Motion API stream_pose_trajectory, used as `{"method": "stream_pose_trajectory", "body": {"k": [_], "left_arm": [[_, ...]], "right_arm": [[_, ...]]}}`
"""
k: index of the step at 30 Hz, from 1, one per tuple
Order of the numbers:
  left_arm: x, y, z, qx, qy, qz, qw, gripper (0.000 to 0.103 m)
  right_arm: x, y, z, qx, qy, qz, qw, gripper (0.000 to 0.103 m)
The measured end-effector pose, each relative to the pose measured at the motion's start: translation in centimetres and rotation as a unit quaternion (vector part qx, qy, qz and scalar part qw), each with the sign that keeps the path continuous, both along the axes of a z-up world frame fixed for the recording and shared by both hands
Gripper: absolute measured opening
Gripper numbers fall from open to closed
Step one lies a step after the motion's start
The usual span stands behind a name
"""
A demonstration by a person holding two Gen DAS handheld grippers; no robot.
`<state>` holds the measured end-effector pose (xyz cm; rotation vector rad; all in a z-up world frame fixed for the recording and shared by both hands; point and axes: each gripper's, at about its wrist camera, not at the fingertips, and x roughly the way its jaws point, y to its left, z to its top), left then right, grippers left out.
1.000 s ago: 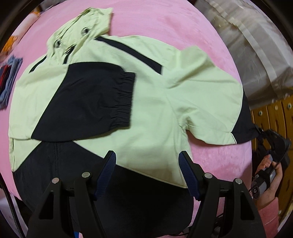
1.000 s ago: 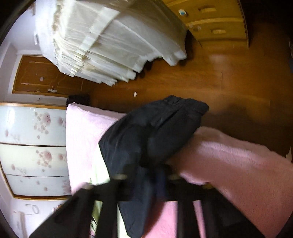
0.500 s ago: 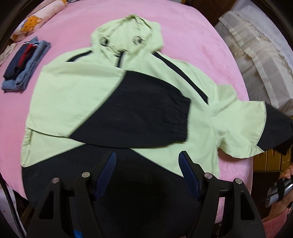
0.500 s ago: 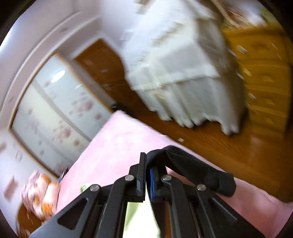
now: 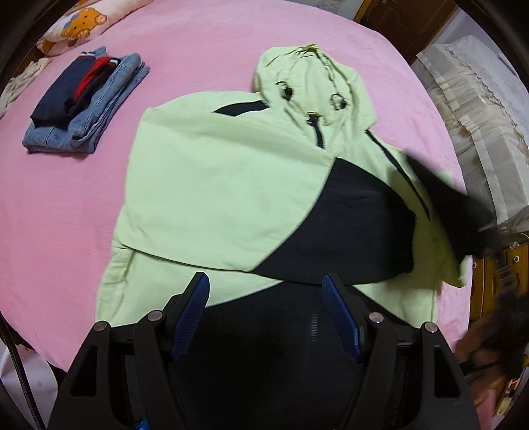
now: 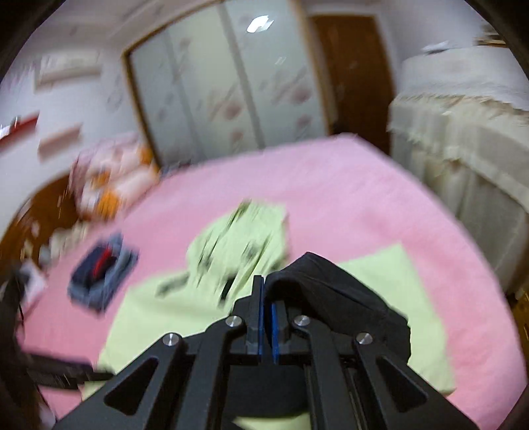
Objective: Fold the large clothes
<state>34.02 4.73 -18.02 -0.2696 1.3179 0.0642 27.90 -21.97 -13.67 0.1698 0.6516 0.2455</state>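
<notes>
While your left gripper [image 5: 266, 312] hangs over the near hem with its blue pads [image 5: 190, 312] spread wide and nothing between them, the jacket [image 5: 224, 195] lies face up across the pink bedspread [image 5: 82, 205]. It is a pale green hooded piece with dark navy panels, its hood [image 5: 307, 76] pointing toward the far side of the bed. One sleeve [image 5: 350, 228] is already folded across the chest, its dark cuffed end lying flat on the green front.

Your right gripper [image 6: 267, 322] is pinched down tight on the other sleeve's dark cuff [image 6: 334, 297]; the fabric arches up out of the jaws and drapes to the right of them. In the left wrist view, that same cuff [image 5: 453, 211] shows as a blurred dark shape raised above the jacket's right edge, near the side of the bed.

A small folded stack [image 5: 82, 102], denim at the bottom with navy and red pieces on top, sits on the bedspread well apart from the jacket, off its left shoulder. A pillow printed with a cartoon bear [image 5: 82, 23] rests at the far corner. Beyond the bed stand a wardrobe with frosted sliding doors [image 6: 224, 82] and furniture draped in cream cloth [image 6: 463, 158].
</notes>
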Motion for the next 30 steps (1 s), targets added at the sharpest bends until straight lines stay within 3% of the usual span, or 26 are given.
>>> {"method": "stream_pose_trajectory", "body": {"k": [4, 9, 13, 17, 21, 24, 30], "left_arm": [[0.1, 2.1, -0.9, -0.003, 0.009, -0.01, 0.9999, 0.069], [0.4, 3.0, -2.3, -0.011, 0.031, -0.031, 0.999, 0.071], [0.8, 2.2, -2.9, 0.001, 0.036, -0.066, 0.9971, 0.071], [1.2, 0.0, -2.5, 0.027, 0.023, -0.117, 0.9926, 0.071], [1.5, -3.3, -1.4, 0.015, -0.023, -0.174, 0.9844, 0.071], [1.3, -6.4, -0.5, 0.028, -0.09, -0.22, 0.9711, 0.071], [0.3, -13.9, -1.5, 0.083, -0.143, -0.339, 0.9263, 0.071]], "right_arm": [[-0.4, 5.9, -5.7, -0.021, 0.09, 0.042, 0.995, 0.004], [-0.9, 8.8, -11.6, -0.052, 0.2, 0.044, 0.977, 0.011], [-3.1, 8.2, -12.9, -0.009, 0.218, 0.035, 0.975, 0.04], [-5.4, 7.2, -12.2, 0.012, 0.222, 0.032, 0.974, 0.042], [-7.1, 5.2, -10.9, 0.029, 0.217, 0.007, 0.976, 0.042], [-7.3, 3.3, -10.6, 0.04, 0.219, -0.022, 0.975, 0.042], [-7.7, -1.9, -10.5, 0.056, 0.225, -0.088, 0.969, 0.042]]}}
